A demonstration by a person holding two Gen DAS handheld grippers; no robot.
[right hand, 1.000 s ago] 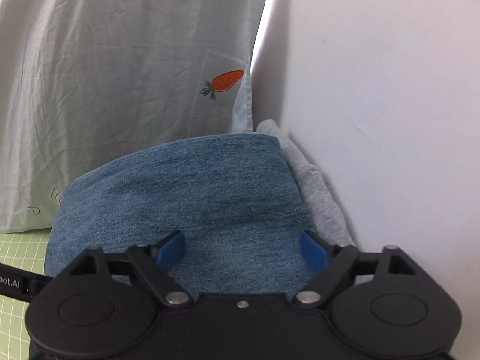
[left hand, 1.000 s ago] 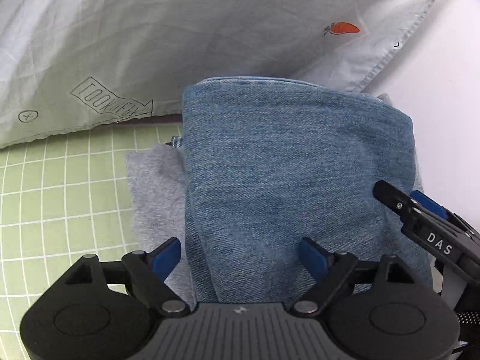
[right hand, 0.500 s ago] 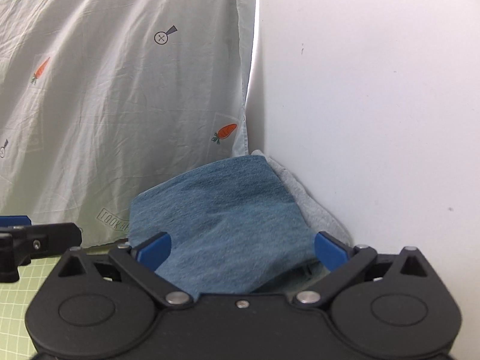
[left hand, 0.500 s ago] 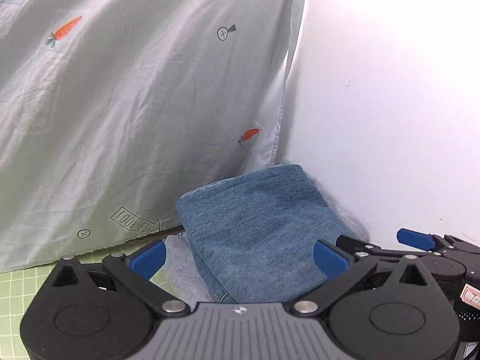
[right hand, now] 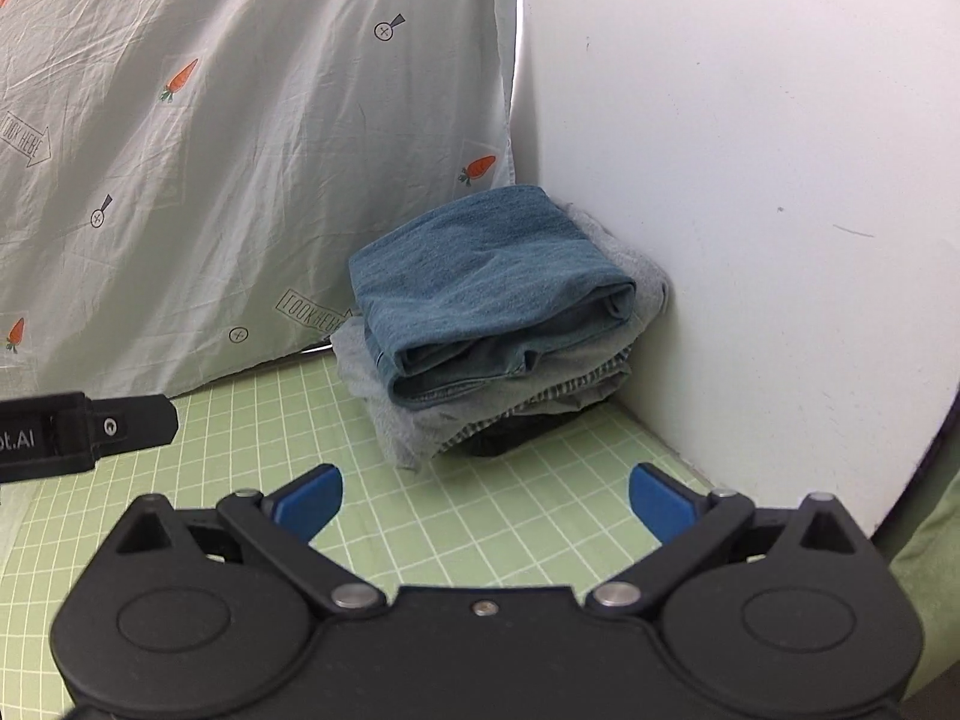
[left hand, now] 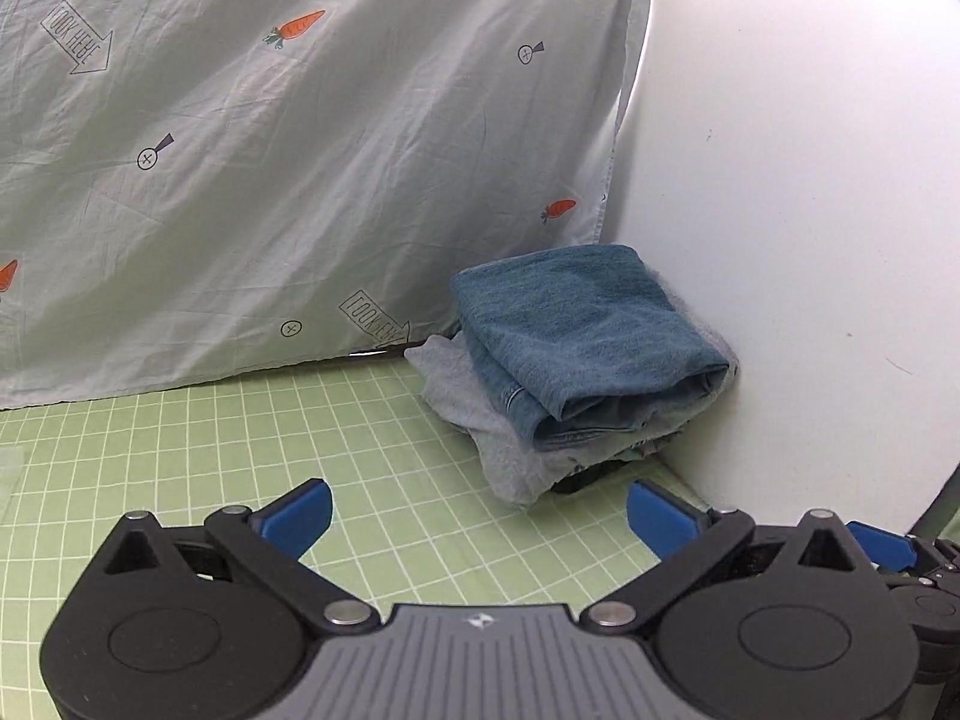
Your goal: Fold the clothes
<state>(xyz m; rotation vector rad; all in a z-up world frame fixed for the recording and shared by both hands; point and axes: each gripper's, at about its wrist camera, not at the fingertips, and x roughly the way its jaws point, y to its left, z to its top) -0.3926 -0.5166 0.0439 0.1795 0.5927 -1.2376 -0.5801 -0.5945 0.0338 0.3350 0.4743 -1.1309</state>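
Observation:
Folded blue jeans (left hand: pixel 576 330) (right hand: pixel 486 276) lie on top of a stack of folded clothes in the corner, over a grey garment (left hand: pixel 480 420) (right hand: pixel 396 414), a striped piece and something dark at the bottom. My left gripper (left hand: pixel 477 516) is open, well back from the stack, with only the green grid mat (left hand: pixel 240 438) between its blue pads. My right gripper (right hand: pixel 486 501) is also open and empty, short of the stack. A left gripper finger (right hand: pixel 90 429) shows at the left edge of the right wrist view.
A pale sheet (left hand: pixel 270 180) (right hand: pixel 210 150) printed with carrots and arrows hangs behind the mat. A white wall (left hand: pixel 810 210) (right hand: pixel 750 180) closes the right side, touching the stack. The green mat (right hand: pixel 480 516) stretches out in front of the clothes.
Both grippers have pulled back from the jeans, which stay on the stack. Their jaws widened at first. The stack, a second ago filling both views, is now small and far ahead.

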